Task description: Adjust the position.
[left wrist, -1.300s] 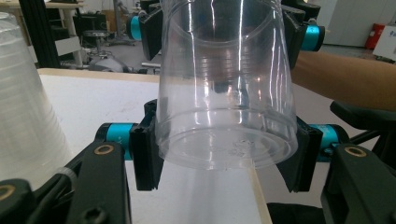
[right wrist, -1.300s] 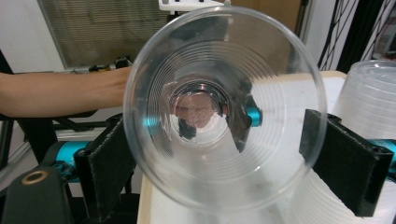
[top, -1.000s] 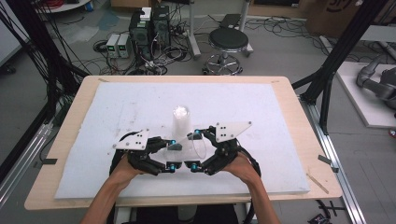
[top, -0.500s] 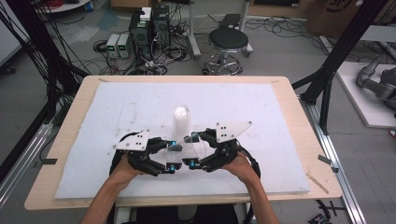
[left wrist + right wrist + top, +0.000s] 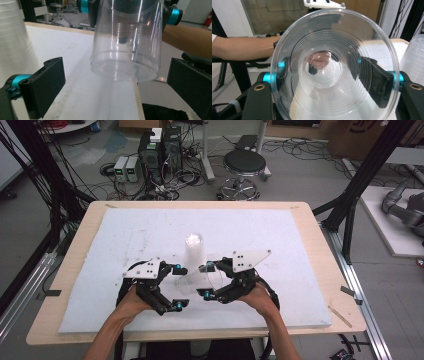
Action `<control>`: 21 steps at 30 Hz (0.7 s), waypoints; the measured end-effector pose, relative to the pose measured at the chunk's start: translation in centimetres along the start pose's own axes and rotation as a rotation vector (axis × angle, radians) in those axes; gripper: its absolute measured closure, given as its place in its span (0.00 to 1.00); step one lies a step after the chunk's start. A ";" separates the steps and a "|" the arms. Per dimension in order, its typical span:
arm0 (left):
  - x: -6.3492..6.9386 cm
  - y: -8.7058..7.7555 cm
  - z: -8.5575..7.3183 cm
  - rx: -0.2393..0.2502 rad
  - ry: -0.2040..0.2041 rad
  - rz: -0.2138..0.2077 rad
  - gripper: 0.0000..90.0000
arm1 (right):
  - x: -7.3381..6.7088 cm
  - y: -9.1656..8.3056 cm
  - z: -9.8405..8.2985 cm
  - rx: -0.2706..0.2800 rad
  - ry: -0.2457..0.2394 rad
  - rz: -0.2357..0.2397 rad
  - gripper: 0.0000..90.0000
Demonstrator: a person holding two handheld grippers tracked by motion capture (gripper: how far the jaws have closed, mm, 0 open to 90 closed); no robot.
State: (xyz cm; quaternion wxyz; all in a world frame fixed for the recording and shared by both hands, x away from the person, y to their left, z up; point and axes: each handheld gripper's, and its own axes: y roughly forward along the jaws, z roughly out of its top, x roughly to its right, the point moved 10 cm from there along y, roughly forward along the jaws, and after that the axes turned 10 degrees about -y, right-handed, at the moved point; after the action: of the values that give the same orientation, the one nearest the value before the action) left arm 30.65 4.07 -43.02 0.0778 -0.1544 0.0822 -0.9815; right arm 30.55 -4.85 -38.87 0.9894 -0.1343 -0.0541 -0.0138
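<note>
We've got the right gripper clamped on a clear plastic cup, one jaw on each side of its wall. In the right gripper view the cup faces us mouth-first, and you can see a black pad pressed against its wall on the right. The cup looks empty, just ridges and a bit of glare at the bottom.

The left gripper has just been opening its jaws, and they now stand wide apart with the cup's closed end between them. In the left gripper view neither jaw touches the cup: there's clear space on both sides. So the cup hangs sideways above the white mat, carried by the right gripper alone, base pointing toward the left one.

Just behind the two grippers a stack of cups stands upright on the mat, near the held cup. We can't tell how many are in it. It also shows as a pale blur at the edge of both gripper views.

The mat lies on a wooden table.
</note>
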 end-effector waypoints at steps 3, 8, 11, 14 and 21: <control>-1.0 -1.1 -0.4 0.007 0.001 0.072 0.02 | 0.2 -0.5 -0.2 -0.022 0.003 -0.017 0.36; -3.4 -3.5 -1.8 0.003 -0.007 0.236 0.02 | 1.1 -1.4 -1.1 -0.090 0.031 -0.067 0.36; -4.6 -4.8 -2.6 0.017 -0.028 0.312 0.02 | 1.8 -2.0 -1.4 -0.123 0.048 -0.096 0.36; -5.9 -6.1 -3.3 0.023 -0.046 0.391 0.02 | 2.4 -2.6 -1.7 -0.170 0.066 -0.121 0.36; -7.9 -8.2 -4.6 0.041 -0.052 0.534 0.02 | 4.5 -4.3 -3.1 -0.304 0.148 -0.216 0.37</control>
State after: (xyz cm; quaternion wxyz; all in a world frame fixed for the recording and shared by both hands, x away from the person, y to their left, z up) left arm 35.59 14.15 -48.14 0.3392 -0.1506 0.0979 -0.9234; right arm 35.15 -9.91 -40.21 0.9518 -0.2740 0.0074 -0.1379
